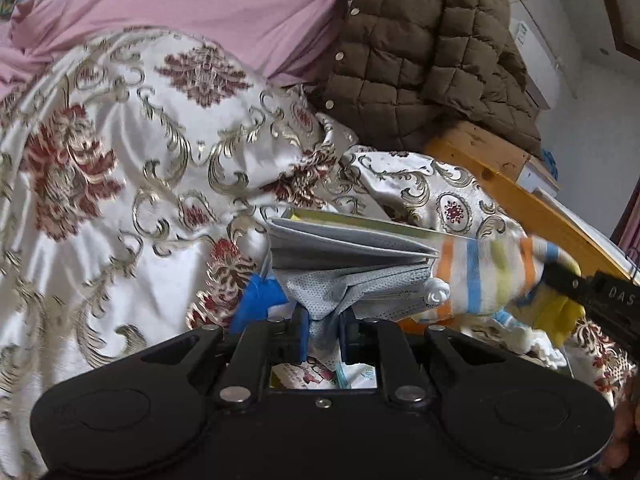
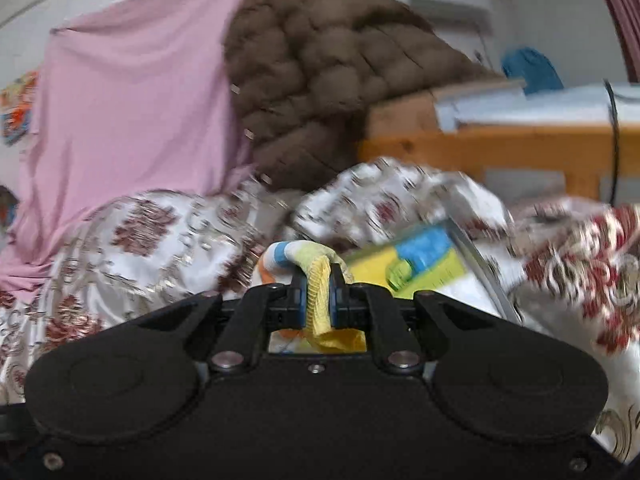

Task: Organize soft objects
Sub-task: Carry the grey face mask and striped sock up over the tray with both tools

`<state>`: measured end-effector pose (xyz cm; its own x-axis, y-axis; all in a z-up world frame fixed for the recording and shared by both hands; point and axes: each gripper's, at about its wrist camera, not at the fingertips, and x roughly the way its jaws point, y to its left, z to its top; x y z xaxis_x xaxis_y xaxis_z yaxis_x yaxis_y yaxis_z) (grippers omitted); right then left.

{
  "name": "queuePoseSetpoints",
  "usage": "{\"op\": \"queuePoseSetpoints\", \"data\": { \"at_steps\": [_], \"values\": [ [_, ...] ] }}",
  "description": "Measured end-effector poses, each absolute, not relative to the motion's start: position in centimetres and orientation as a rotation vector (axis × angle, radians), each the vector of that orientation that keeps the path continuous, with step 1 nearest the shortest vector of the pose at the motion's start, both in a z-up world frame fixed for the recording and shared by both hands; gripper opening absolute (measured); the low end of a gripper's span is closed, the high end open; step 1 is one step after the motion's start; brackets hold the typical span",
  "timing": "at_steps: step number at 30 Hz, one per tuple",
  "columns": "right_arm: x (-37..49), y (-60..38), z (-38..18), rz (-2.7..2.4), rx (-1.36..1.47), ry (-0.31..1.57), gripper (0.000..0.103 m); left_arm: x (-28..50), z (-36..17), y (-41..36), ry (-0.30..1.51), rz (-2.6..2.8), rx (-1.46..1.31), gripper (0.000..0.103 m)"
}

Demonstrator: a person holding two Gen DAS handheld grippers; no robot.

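Note:
My left gripper (image 1: 323, 334) is shut on a crumpled grey-blue perforated cloth (image 1: 352, 276) that bunches out ahead of its fingers above the bed. Just right of it hangs a white sock with orange, blue and yellow-green stripes (image 1: 486, 274); my right gripper (image 1: 554, 278) comes in from the right edge and grips the sock's yellow cuff. In the right wrist view my right gripper (image 2: 319, 304) is shut on that yellow ribbed cuff (image 2: 318, 300), and the striped sock (image 2: 286, 258) curls over the left finger.
A white satin bedspread with red and gold flowers (image 1: 132, 168) covers the bed. A picture book (image 2: 424, 268) lies on it. A brown quilted jacket (image 1: 424, 52) hangs over the wooden bed frame (image 1: 524, 200), beside a pink sheet (image 1: 208, 0).

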<state>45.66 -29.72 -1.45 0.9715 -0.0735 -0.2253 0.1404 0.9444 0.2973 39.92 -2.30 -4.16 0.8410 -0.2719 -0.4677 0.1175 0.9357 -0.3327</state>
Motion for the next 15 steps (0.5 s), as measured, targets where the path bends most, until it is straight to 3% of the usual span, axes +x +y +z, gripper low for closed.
{"op": "queuePoseSetpoints", "data": {
  "at_steps": [15],
  "values": [
    [50.0,-24.6,-5.8,-0.132,0.160,0.410,0.005,44.0,-8.0,-1.9,0.667,-0.254,-0.404,0.016]
  ]
}}
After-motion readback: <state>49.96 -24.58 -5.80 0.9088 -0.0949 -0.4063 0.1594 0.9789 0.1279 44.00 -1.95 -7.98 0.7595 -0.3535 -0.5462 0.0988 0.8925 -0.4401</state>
